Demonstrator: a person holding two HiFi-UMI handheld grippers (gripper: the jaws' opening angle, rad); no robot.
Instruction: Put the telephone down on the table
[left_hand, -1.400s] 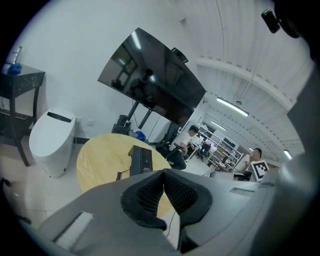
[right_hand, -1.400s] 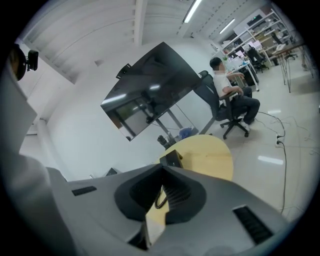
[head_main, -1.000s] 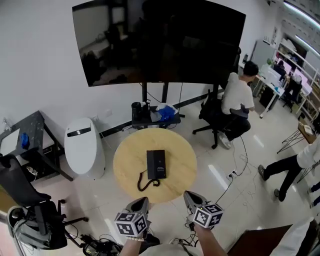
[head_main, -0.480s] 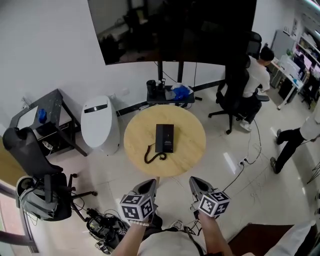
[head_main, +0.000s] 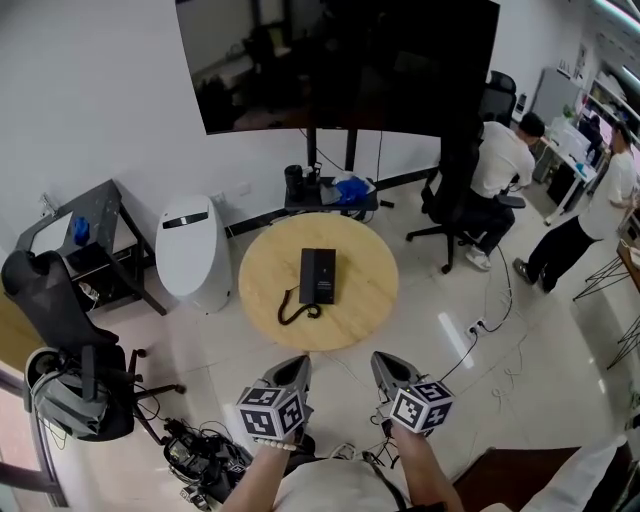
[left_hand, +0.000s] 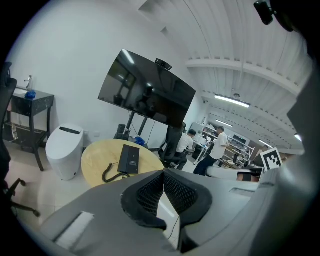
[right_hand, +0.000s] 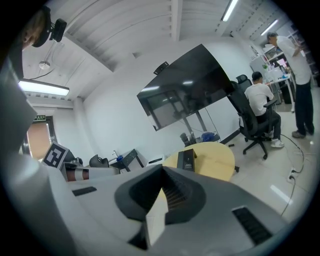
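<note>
A black telephone (head_main: 317, 275) lies flat on the round wooden table (head_main: 365, 300), its coiled cord (head_main: 296, 309) trailing toward the near left edge. My left gripper (head_main: 297, 362) and right gripper (head_main: 380, 358) hover side by side over the floor, short of the table's near edge. Both are shut with nothing in them. In the left gripper view the telephone (left_hand: 130, 159) sits on the table (left_hand: 97, 156) beyond the closed left gripper (left_hand: 163, 173). From the right gripper view, the telephone (right_hand: 187, 160) and the table (right_hand: 216, 156) lie ahead of the right gripper (right_hand: 162, 170).
A large dark screen (head_main: 345, 60) on a stand rises behind the table. A white rounded appliance (head_main: 186, 250) and a black side table (head_main: 70, 240) stand to the left, with an office chair (head_main: 50, 310) and floor cables (head_main: 200, 455). One person sits (head_main: 500, 160) and another stands (head_main: 590, 205) at the right.
Both grippers stay shut and empty, drifting slightly along the table's near side as the view shifts. A person at the right has walked toward the back of the room.
</note>
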